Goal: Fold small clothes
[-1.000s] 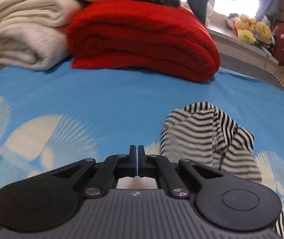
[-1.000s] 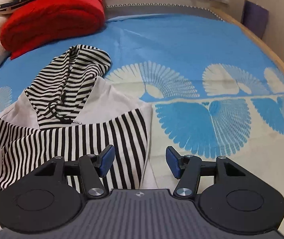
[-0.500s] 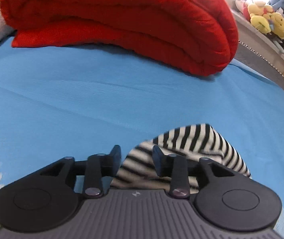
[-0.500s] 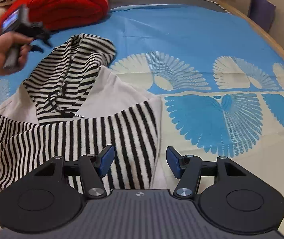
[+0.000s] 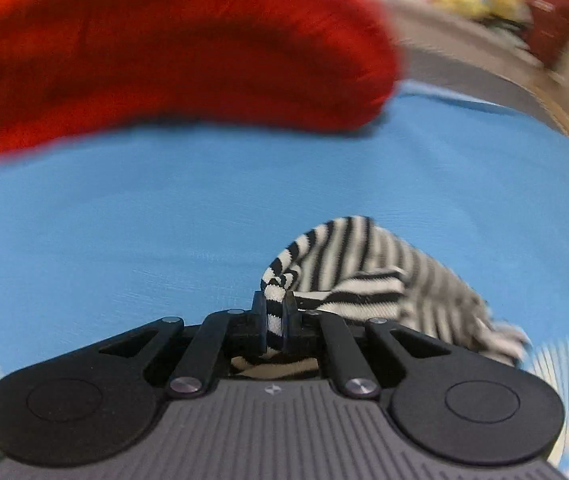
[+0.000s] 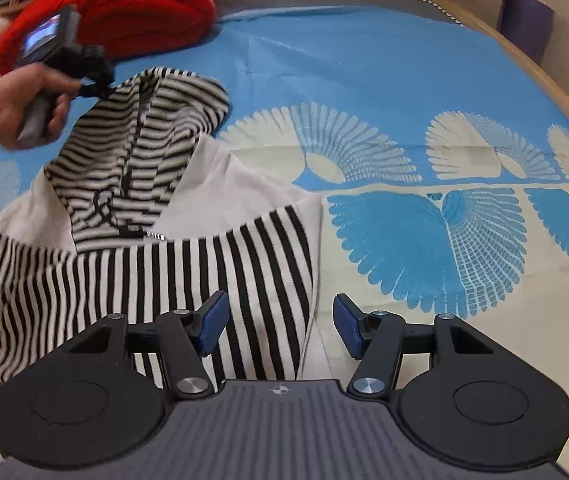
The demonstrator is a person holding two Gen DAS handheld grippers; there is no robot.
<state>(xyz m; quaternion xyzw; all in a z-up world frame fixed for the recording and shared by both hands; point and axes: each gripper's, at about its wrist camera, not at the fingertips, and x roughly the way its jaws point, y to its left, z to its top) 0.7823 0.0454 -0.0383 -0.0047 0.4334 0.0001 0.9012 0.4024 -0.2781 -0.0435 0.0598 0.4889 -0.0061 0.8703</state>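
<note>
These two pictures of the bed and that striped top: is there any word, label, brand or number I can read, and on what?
No readable text in either view.
Small emblem on the right hand-held gripper: a mark, no letters.
Lit screen on the left hand-held gripper: too blurred to read.
Small white tag on the striped hoodie: too small to read.
Red box on the sill: too blurred to read.

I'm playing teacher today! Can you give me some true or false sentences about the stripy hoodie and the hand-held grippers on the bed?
1. The left hand-held gripper pinches the hood of the stripy hoodie. True; its jaws are closing.
2. The right hand-held gripper grips the hoodie. False: it is open, holding nothing.
3. The folded blanket is green. False: it is red.
4. The bedsheet is blue with pale fan shapes. True.
</note>
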